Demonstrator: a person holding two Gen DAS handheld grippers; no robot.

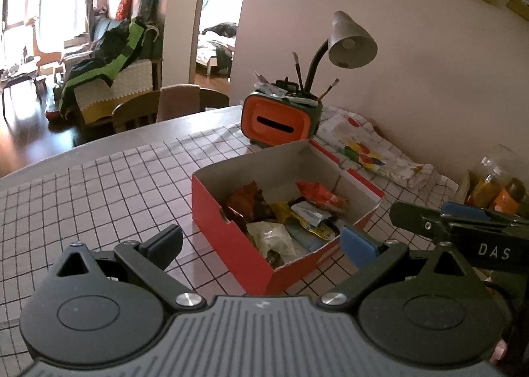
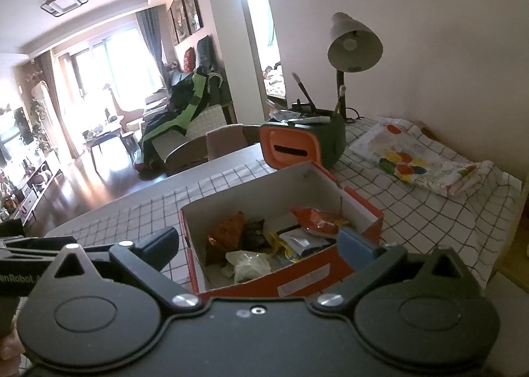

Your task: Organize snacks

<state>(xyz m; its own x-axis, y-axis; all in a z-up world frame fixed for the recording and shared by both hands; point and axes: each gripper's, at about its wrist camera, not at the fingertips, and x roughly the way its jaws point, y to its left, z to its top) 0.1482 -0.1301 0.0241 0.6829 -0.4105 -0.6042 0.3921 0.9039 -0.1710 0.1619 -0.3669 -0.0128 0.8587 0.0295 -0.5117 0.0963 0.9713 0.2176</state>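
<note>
Both tongs point(image 1: 261, 246) point(image 2: 259, 245) gape empty over the checked tablecloth point(image 1: 115, 185) holding a snack box point(image 1: 231, 238).

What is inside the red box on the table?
The red box holds loose snack packets: an orange bag, a brown one, a yellow one and a pale wrapper. They overlap, so anything beneath them is hidden.

Black tongs point(image 1: 261, 245), blue pads point(image 1: 358, 245), silver screws, white "DAS" lettering.

Window point(image 2: 99, 63) glare blown out — fisheye-bent edges.
</note>
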